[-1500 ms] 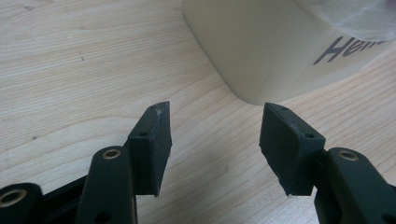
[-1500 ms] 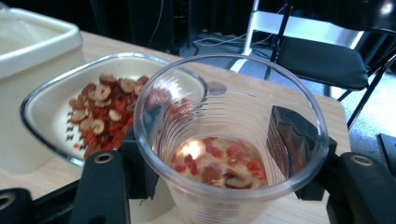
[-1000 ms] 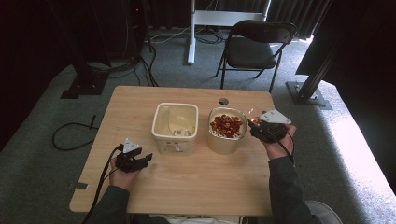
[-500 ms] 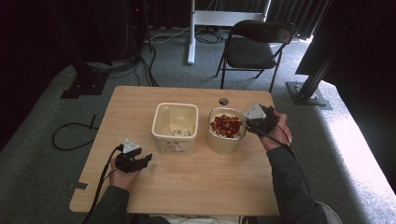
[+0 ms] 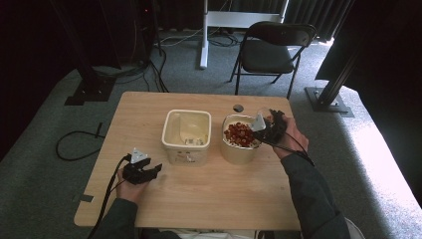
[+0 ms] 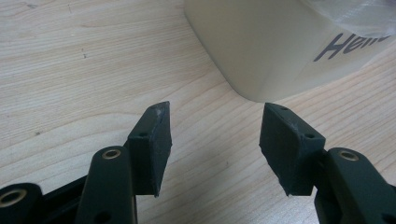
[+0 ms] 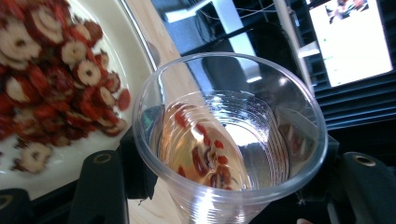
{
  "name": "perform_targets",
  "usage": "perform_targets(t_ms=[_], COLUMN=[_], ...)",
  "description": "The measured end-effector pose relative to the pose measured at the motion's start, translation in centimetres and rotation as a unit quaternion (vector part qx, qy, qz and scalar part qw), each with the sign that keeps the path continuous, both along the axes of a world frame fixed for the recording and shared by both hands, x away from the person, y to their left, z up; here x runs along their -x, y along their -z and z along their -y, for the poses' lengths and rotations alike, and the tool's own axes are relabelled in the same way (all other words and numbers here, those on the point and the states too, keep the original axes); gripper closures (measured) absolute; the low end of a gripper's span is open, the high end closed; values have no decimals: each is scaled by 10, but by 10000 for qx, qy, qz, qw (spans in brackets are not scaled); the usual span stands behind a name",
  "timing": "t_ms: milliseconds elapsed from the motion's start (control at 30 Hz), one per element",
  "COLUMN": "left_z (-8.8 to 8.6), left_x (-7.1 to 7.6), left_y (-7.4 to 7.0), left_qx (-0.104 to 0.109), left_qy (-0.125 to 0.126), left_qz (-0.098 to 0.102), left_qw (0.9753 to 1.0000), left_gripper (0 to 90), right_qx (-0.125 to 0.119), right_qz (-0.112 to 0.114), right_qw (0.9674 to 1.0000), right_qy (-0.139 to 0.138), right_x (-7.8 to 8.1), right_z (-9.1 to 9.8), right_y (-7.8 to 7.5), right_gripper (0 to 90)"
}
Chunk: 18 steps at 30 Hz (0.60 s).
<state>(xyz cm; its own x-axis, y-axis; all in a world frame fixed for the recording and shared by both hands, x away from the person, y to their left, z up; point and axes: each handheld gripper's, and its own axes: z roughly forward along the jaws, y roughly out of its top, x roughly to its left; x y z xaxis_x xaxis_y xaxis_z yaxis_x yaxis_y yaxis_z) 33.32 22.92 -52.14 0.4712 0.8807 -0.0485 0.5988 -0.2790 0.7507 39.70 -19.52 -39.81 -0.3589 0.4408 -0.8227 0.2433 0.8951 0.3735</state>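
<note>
High view: a light wood worktop (image 5: 199,199) sits mid-frame on grey carpet, with a black folding chair (image 5: 271,52) at upper centre, a white desk leg beside it and dark stands on both sides. An empty cream tub (image 5: 187,135) stands at the worktop's centre, and a round tub of red dried slices (image 5: 239,139) is just right of it. The left claw (image 5: 141,172) rests at lower left; the right claw (image 5: 268,127) hangs at the round tub's right edge.

Left gripper view: the claw is wide open with nothing in it, and the cream tub's corner sits at upper right, printed with dark letters reading "Hen", then cut off.

Right gripper view: the claw is clamped round a clear plastic cup (image 7: 229,140), tipped, with the slices at upper left. A lit screen is at upper right, unreadable.
</note>
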Motion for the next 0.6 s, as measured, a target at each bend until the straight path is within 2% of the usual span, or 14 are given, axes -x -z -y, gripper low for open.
perform_targets(t_ms=[67,300,367,467,600], left_z=[0,0,0,0,-1], left_x=[0,0,0,0,0], left_y=[0,0,0,0,-1], left_qx=[-6,8,13,15,27], left_qy=[-4,-13,-16,-17,-23], left_qz=[-2,1,3,3,8], left_qw=[10000,10000,10000,10000,10000], left_gripper=[444,444,444,444,444], right_qx=[67,635,925,1359,1784], right_qz=[22,148,195,315,406], right_qw=[10000,9979,9955,9901,9830], right_qy=[-9,-55,-91,-131,-150], right_x=[0,1,1,2,2], right_z=[-1,-10,-13,-18,-22], right_y=[1,3,4,7,11], right_gripper=[371,370,371,370,367])
